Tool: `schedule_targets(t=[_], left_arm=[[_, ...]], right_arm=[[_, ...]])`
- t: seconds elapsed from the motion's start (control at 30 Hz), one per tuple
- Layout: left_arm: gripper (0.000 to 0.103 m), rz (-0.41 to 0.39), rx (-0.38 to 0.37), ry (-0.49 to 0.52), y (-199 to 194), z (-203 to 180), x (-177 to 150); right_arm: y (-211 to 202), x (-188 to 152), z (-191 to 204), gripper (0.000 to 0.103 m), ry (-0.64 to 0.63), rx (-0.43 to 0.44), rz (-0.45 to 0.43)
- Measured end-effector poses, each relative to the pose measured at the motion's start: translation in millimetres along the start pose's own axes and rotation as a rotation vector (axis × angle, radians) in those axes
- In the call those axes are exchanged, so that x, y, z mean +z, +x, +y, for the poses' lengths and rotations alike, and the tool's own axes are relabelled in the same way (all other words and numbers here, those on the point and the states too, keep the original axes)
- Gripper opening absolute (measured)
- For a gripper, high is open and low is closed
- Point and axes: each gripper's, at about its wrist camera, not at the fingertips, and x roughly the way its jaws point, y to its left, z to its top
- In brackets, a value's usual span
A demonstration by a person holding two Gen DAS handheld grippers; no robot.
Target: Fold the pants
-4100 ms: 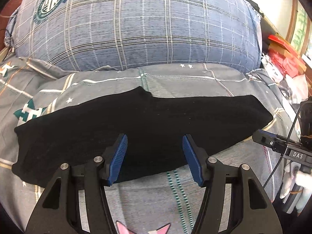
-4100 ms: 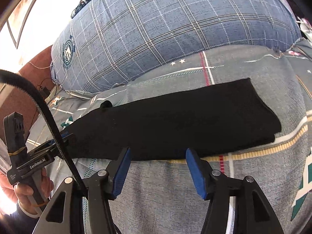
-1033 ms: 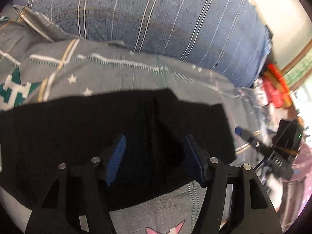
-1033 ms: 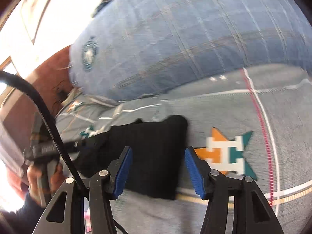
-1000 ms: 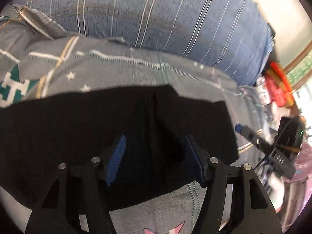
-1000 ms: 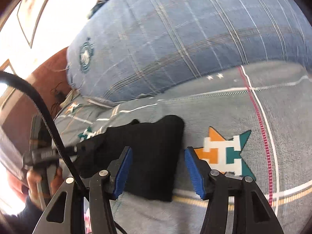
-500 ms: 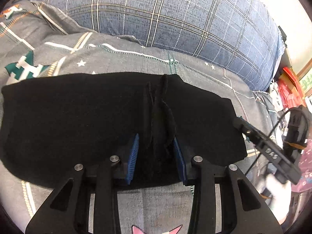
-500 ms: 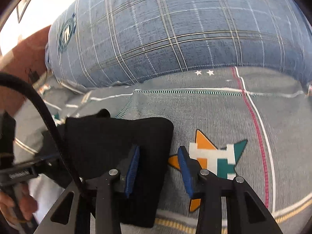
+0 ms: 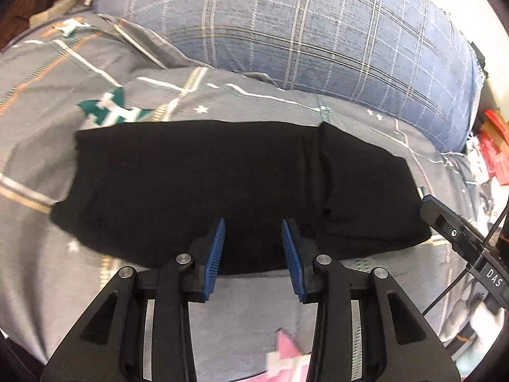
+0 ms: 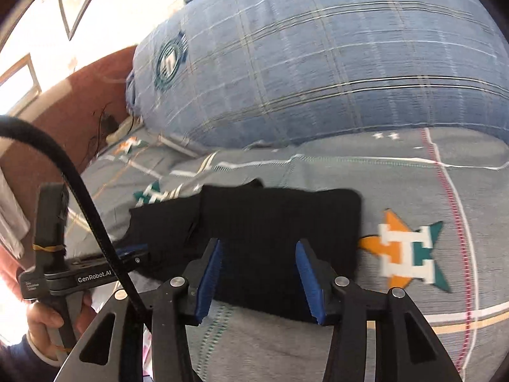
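On grey patterned bed [image 9: 241, 324], black pants [image 9: 222, 187] lie folded, long axis left to right across left view, flat below blue plaid pillow [image 9: 318, 38]. Left tool [image 9: 253, 251] hovers at near edge of pants, pads apart, nothing pinched between. Right tool [image 10: 259, 281] over right end of pants, jaws opening, cloth beneath, not gripped. Orange-teal star print [image 10: 410, 251] just right of pants.
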Motion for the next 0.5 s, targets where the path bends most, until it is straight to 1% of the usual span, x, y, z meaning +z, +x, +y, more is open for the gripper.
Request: schedule_targets(t=[0.13,0.23,0.3,0.33,0.37,0.43,0.5], left_arm=[[0.036,-0.029,0.053,-0.002,-12.4,14.2,-5.4],[0.037,-0.04,0.082,-0.014,-17.4,24.9,-8.7],[0.042,-0.045,0.093,-0.024,-19.2,31.7,-10.3],[0.049,-0.049,0.091,-0.034,-20.7,36.0,-11.3],[0.054,-0.054,0.086,-0.047,-22.5,40.4,-12.0],[0.054,-0.062,0.085,-0.065,-24.6,45.8,-11.4],[0.054,-0.068,0.099,-0.076,-26.9,52.1,-11.2]], right_arm=[[7.5,-1.5,18.5,0.047,-0.016,0.037,0.024],[13.7,-3.7,31.7,0.048,-0.039,0.046,0.047],[19.3,-5.3,39.2,0.048,-0.053,0.051,0.066],[22.3,-5.9,44.3,0.049,-0.062,0.055,0.077],[24.2,-6.3,46.8,0.049,-0.068,0.058,0.082],[27.8,-6.1,54.8,0.049,-0.083,0.066,0.091],[30.5,-5.5,59.7,0.049,-0.092,0.072,0.094]])
